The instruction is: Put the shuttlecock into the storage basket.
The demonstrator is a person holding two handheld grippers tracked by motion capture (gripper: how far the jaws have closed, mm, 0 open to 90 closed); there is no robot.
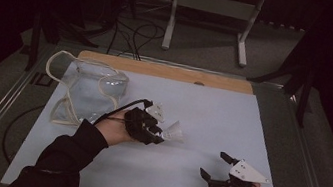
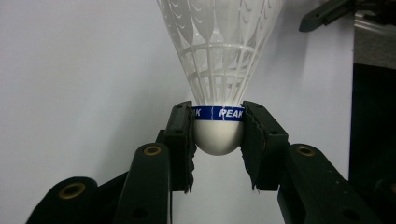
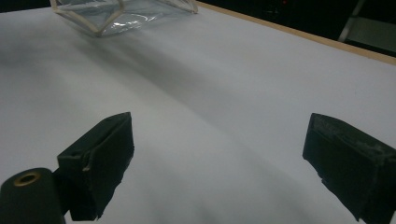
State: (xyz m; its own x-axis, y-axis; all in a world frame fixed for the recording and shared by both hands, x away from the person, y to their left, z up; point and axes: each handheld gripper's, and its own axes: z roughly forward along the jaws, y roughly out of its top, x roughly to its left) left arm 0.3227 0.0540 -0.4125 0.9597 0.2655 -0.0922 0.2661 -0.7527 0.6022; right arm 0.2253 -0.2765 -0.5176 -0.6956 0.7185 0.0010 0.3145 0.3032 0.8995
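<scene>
Shuttlecock [image 2: 218,135] clamped at cork by left tool [image 2: 218,140]; right tool [image 3: 219,163] agape, seemingly idle.

A clear plastic bag [image 1: 84,91] with cream piping along its edges lies crumpled at the left centre of the high view, on the pale worktop [image 1: 211,116]. A strip of bare wood [image 1: 168,71] runs along the worktop's far edge. Beyond it, at the top of the frame, white stand legs [image 1: 210,9] rest on grey floor, with black cables [image 1: 135,35] looping just left of them.
</scene>
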